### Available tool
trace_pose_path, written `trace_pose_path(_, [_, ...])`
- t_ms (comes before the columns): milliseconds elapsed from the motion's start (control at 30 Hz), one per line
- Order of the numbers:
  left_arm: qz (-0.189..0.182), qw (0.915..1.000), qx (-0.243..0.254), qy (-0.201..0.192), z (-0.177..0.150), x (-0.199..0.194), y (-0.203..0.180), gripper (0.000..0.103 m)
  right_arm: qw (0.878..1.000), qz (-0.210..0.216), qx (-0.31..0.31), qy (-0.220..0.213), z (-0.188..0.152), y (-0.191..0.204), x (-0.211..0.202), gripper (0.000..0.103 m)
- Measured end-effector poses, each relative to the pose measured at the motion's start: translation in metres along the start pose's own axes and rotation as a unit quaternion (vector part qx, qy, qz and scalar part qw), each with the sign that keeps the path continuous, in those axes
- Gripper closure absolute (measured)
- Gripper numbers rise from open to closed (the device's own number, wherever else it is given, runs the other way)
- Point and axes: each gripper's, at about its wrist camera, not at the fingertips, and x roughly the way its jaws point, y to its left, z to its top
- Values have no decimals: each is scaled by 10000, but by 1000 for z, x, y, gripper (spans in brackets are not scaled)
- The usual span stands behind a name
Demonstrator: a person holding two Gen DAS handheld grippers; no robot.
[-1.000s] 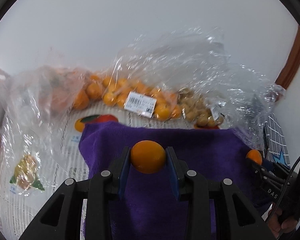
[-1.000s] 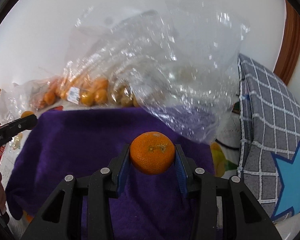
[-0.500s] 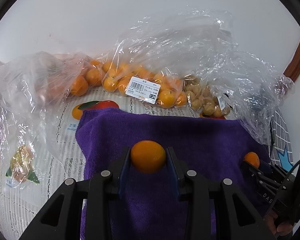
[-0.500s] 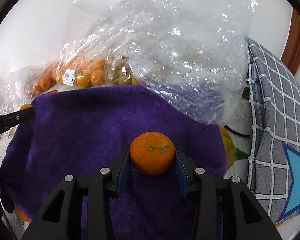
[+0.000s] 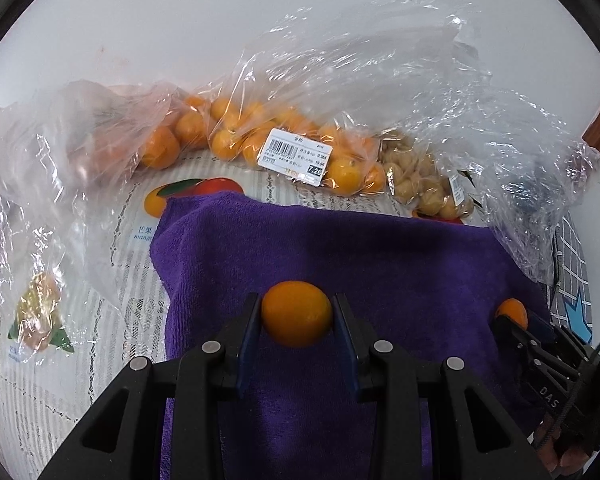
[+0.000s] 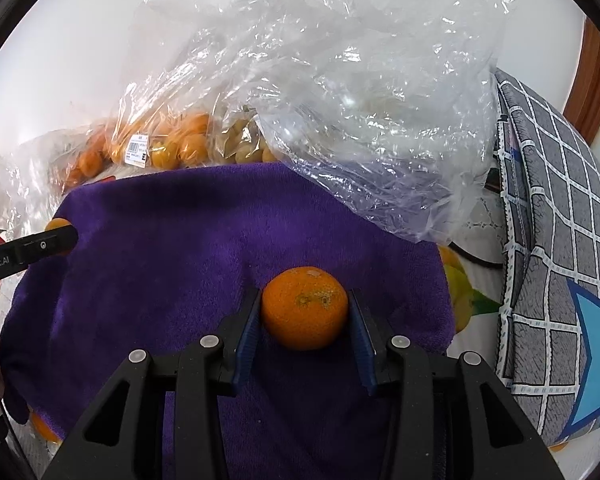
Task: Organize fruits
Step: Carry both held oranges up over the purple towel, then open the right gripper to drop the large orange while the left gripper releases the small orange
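Observation:
My left gripper [image 5: 297, 314] is shut on a small smooth orange fruit [image 5: 297, 312] and holds it above a purple towel [image 5: 340, 248]. My right gripper [image 6: 305, 314] is shut on a mandarin [image 6: 305, 312] above the same towel [image 6: 172, 248]. The right gripper with its mandarin [image 5: 512, 313] shows at the right edge of the left wrist view. The left gripper with its fruit [image 6: 58, 225] shows at the left of the right wrist view.
Clear plastic bags of orange fruits [image 5: 236, 136] and of small tan fruits [image 5: 424, 184] lie behind the towel against a white wall. A large crumpled clear bag [image 6: 360, 100] overhangs the towel's far right. A grey checked cushion [image 6: 552, 240] sits at the right. A fruit-print tablecloth [image 5: 112, 248] lies beneath.
Both grippers have tilted down and lowered toward the towel with their fruits still held. The bags and the wall have shifted up in both views.

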Motion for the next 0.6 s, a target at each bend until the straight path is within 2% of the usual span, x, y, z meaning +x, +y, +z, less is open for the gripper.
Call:
trace_pose_path(100, [4,10000,-51,70,-1,3,2,70,9999,73,-10,-74,0,-1,-5,51])
trace_pose_path(600, [138,9991,-116,386,-2,15,3,69,9997,114,-114,-206,0,6,-14,35])
